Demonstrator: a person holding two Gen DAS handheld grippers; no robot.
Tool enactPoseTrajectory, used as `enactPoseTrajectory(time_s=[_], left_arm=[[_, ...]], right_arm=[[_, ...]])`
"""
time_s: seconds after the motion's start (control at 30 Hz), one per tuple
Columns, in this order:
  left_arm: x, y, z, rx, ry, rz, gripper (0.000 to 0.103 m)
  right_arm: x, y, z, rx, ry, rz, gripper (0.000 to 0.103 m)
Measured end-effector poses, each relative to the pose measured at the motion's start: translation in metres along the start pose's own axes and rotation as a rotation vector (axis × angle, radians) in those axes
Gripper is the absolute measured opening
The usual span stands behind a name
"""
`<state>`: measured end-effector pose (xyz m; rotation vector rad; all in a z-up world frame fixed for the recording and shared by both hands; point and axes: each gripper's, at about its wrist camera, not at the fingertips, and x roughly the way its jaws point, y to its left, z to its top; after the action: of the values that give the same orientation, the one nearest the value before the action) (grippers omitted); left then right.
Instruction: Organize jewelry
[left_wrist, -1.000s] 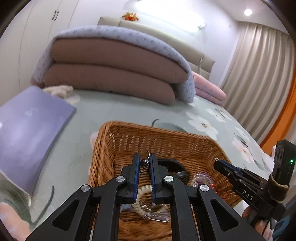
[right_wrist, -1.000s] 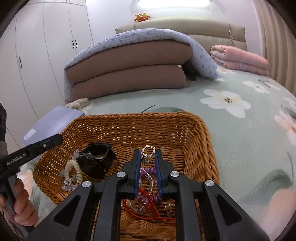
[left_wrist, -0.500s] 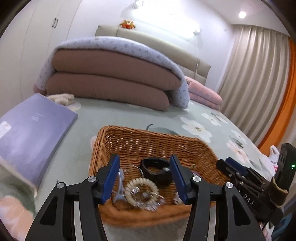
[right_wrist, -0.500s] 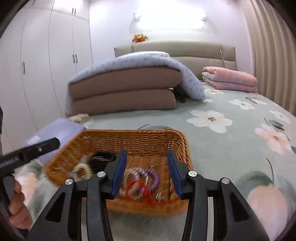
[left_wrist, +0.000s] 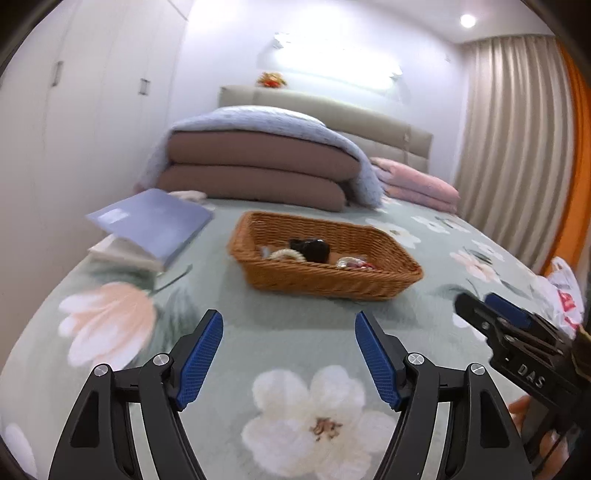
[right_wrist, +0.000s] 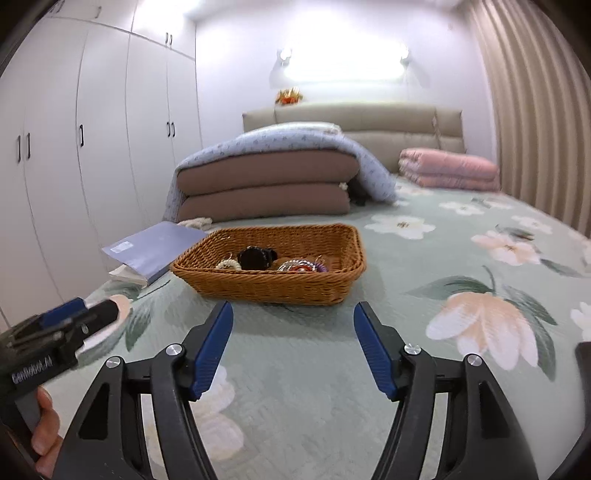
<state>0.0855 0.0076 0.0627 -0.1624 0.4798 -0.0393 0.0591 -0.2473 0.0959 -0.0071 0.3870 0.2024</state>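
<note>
Wicker basket (left_wrist: 332, 284) on the floral bedspread (left_wrist: 321, 417), well ahead of both grippers; inside it a black watch (right_wrist: 255, 257), a cream beaded bracelet (left_wrist: 284, 254) and a tangle of red and purple pieces (right_wrist: 303, 266). Left gripper (left_wrist: 289, 354) spread wide, empty, above the bed. Right gripper (right_wrist: 293, 345) likewise wide apart, holding nothing. Lavender book (left_wrist: 155, 221) left of the basket, nearby.

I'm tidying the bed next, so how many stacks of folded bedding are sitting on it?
2. A brown quilt stack under a blue blanket, behind the wicker basket, and a pink folded quilt to its right by the headboard. Others may lie out of frame.
</note>
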Motion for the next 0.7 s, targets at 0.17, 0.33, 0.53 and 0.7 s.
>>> enactPoseTrajectory(time_s=[0.17,0.33,0.53,0.7], left_arm=[[-0.004,0.008,-0.009,0.013,-0.067,0.033,0.077],[0.001,0.009,-0.012,0.034,-0.064,0.032,0.077],[0.016,-0.005,-0.023,0.083,-0.018,0.05,0.077],[0.018,-0.01,-0.028,0.1,-0.012,0.061,0.077]], right_arm=[[-0.001,0.014,-0.003,-0.076,-0.015,-0.043,0.071],[0.005,0.012,-0.007,-0.071,0.002,-0.058,0.074],[0.01,0.003,-0.008,-0.034,0.024,-0.061,0.074],[0.016,-0.007,-0.008,0.007,0.046,-0.056,0.076]])
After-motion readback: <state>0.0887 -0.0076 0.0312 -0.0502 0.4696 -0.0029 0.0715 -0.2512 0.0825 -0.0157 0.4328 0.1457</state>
